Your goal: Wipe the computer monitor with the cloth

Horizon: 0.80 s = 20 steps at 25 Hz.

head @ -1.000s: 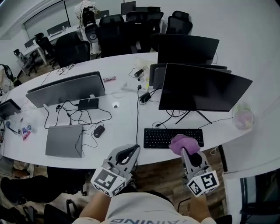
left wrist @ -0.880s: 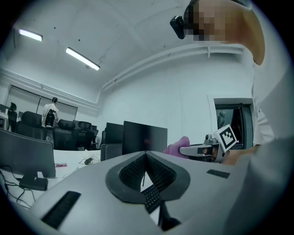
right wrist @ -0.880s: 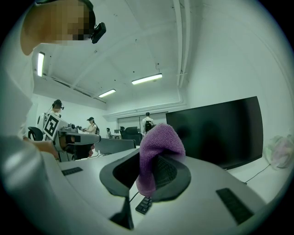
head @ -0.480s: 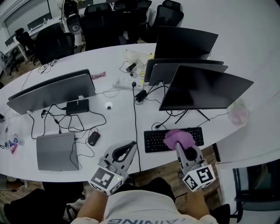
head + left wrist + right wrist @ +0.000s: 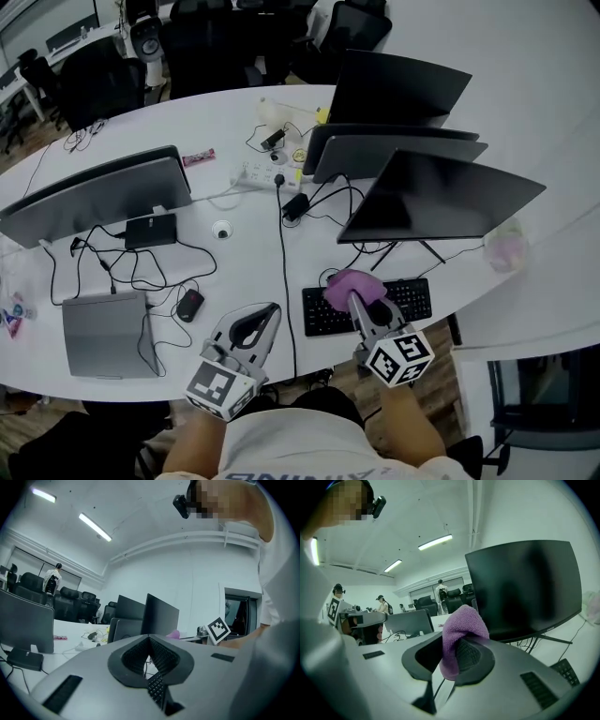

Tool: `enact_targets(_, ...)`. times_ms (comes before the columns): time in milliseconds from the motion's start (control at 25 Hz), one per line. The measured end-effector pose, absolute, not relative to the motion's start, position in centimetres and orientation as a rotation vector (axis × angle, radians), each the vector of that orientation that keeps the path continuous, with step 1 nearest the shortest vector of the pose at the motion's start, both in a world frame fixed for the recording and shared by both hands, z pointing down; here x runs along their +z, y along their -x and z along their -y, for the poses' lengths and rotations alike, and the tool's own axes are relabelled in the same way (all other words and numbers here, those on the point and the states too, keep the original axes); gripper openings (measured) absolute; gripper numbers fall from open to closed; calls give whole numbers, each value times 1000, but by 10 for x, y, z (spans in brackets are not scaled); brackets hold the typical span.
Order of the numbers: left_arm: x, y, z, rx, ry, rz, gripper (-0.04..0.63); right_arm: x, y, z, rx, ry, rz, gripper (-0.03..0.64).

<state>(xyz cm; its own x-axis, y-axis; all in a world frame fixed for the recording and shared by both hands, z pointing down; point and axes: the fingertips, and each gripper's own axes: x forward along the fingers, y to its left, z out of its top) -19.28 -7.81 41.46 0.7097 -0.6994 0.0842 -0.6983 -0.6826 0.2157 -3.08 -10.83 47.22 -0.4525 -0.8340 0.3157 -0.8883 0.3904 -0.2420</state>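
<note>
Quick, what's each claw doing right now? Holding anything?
Left claw: closed, holding nothing.
Right claw: closed on the purple cloth.

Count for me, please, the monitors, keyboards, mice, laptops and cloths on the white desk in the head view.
Monitors: 4
Keyboard: 1
Mouse: 1
Laptop: 1
Purple cloth: 1
Total: 8

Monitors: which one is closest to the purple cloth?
The black monitor behind the keyboard, front-most on the right. The purple cloth in the right tongs hovers near it; others stand farther.
</note>
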Motion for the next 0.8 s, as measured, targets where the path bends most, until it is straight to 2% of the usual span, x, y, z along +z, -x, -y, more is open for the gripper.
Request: enact_targets(800, 447, 201, 99, 37, -2545, 1122, 5, 604, 45, 224, 1002, -1698, 2284, 63)
